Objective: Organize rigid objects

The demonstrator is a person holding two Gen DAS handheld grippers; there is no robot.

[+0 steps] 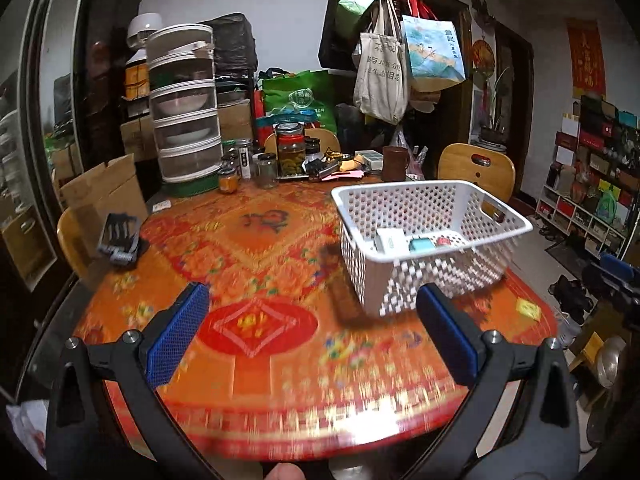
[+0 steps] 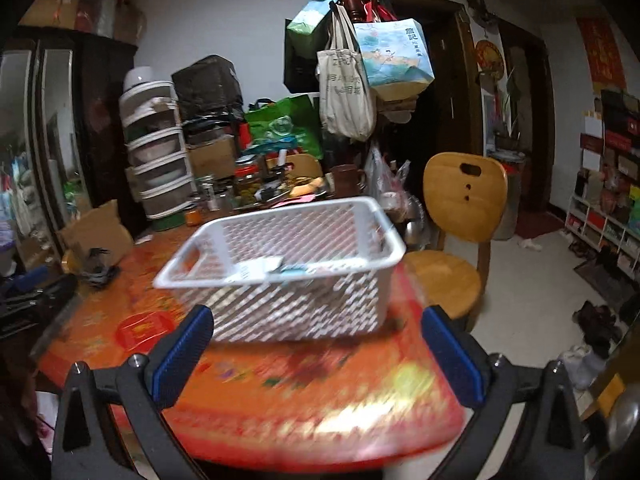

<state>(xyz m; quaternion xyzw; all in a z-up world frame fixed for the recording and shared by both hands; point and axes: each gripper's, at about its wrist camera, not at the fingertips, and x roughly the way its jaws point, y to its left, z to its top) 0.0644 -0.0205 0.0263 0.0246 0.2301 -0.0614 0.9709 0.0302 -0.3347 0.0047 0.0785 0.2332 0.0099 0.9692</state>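
A white perforated basket [image 1: 436,280] stands on the red patterned table [image 1: 256,240], right of centre. Inside it lie a white box [image 1: 390,239], a teal item [image 1: 421,245] and a small red item [image 1: 443,241]. The basket also shows in the right wrist view [image 2: 296,304], straight ahead. A black object [image 1: 118,236] lies at the table's left edge. A small yellow piece [image 1: 528,308] lies on the table right of the basket. My left gripper [image 1: 314,330] is open and empty above the table's near part. My right gripper [image 2: 318,354] is open and empty, just short of the basket.
Jars [image 1: 290,148], stacked food covers [image 1: 186,104], a brown mug [image 1: 394,164] and clutter fill the table's far side. A cardboard box [image 1: 104,188] stands at the left. Wooden chairs [image 2: 460,216] stand at the right. A coat rack with bags [image 1: 384,60] is behind.
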